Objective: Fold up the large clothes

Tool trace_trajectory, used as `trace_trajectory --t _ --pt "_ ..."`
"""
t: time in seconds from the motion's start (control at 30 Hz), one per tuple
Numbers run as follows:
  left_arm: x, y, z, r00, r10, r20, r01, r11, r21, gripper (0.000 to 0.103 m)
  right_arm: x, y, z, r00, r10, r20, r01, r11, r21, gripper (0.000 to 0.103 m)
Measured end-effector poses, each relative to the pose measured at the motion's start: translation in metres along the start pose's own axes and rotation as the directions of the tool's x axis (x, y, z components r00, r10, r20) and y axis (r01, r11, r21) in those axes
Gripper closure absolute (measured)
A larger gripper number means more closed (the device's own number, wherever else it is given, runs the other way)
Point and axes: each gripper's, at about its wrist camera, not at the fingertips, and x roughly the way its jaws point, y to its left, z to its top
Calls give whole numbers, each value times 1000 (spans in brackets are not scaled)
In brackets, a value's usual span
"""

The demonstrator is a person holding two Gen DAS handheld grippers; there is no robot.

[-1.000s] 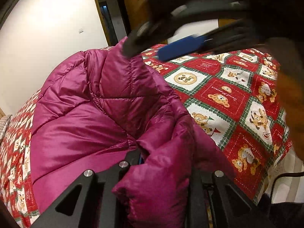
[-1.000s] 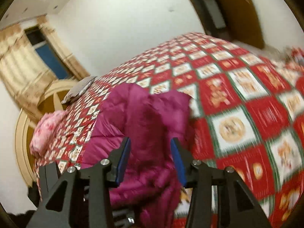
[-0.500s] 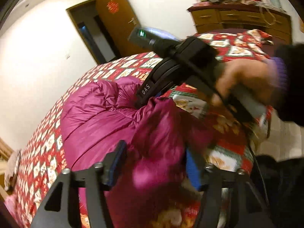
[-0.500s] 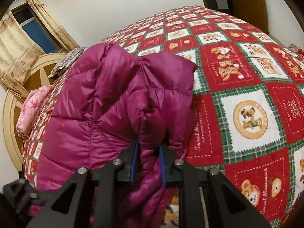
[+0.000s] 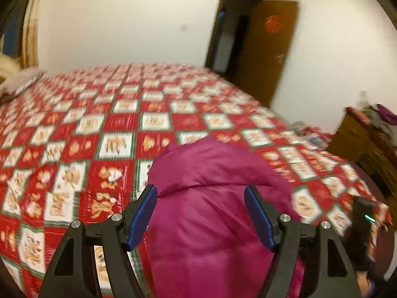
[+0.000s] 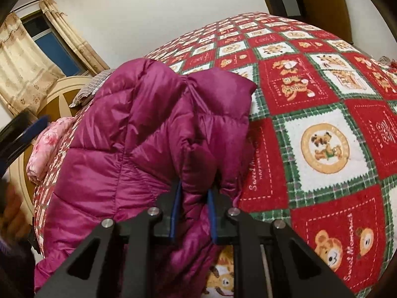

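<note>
With my right gripper [image 6: 192,213] pinching a fold of the magenta down jacket [image 6: 148,136] on the bedspread [image 6: 322,136] and my left gripper [image 5: 199,213] spread wide, empty, the slick shell may slip free.

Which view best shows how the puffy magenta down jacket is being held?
The right wrist view: it is sharp, and the right gripper has its jaws pinched on a fold of the puffy magenta down jacket. The left wrist view is blurred; there the left gripper is open, the jacket lying beyond it.
</note>
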Motion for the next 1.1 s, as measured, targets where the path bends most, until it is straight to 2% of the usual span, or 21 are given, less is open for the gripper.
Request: trace_trajectory --t 0.1,0.17,0.33,0.5,0.53,0.6,0.73,0.8,0.87,0.93,1.0,1.1 --pt "43 -8 -16 993 61 -100 -57 998 39 30 -2 0 -2 1000 -9 3 9 1000 2 83" --pt "51 -12 -26 992 85 -91 -83 996 35 28 -2 1 -2 1000 -10 3 10 1000 0 83" --pt "63 -7 -43 988 129 -90 -129 992 2 14 -1 1 -1 1000 -8 -8 8 1000 -3 83" --pt "70 -8 -45 982 164 -90 -163 987 9 13 -20 9 15 995 -75 -70 75 997 7 83" --pt "70 -9 -45 981 176 -86 -175 984 15 13 -31 14 21 995 -82 -54 84 996 24 79" --pt "72 -13 -45 976 202 -80 -200 979 28 13 -55 28 36 998 -70 -2 70 996 48 79" --pt "70 -22 -48 964 258 -57 -254 965 65 13 -76 67 70 992 -4 122 -11 992 127 75" --pt "69 -22 -48 963 264 -56 -260 963 66 13 -66 80 81 986 21 166 -53 980 192 75" --pt "69 -20 -48 962 267 -59 -263 963 62 13 -48 85 85 981 11 191 -61 964 260 75" --pt "69 -20 -48 961 271 -59 -267 961 66 13 -28 78 80 978 -49 202 -23 941 338 75" --pt "70 -21 -49 960 275 -57 -271 960 70 12 -12 61 71 980 -104 172 25 911 412 75" --pt "71 -21 -49 961 271 -59 -267 961 67 12 4 39 58 981 -151 122 83 894 440 75"
